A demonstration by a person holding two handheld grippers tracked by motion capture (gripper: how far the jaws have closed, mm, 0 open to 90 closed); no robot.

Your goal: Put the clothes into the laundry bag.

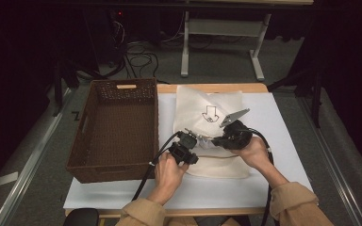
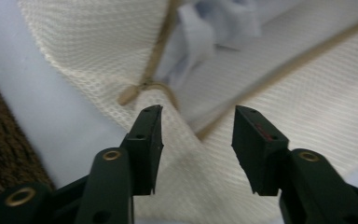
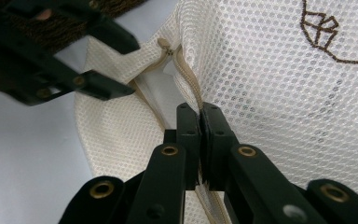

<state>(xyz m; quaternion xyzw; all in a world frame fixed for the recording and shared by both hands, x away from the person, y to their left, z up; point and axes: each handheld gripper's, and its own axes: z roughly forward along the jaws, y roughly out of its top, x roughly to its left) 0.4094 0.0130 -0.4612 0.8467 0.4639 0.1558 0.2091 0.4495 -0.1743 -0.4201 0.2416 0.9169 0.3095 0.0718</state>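
Mesh bag (image 3: 279,93) pinched by right gripper (image 3: 200,116), left gripper (image 2: 198,126) open

- The laundry bag (image 3: 270,93) I worked on was cream mesh cloth, finely holed and matt.
- My right gripper (image 3: 200,122) had matt black plastic jaws.
- The basket (image 1: 118,127) was rough brown wicker.

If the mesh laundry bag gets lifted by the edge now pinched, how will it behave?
Probably floppy: the mesh bag already folds and puckers where the right tool pinches its zipper edge. Likely light, being thin open netting. It should sag and gape at the opening rather than hold shape.
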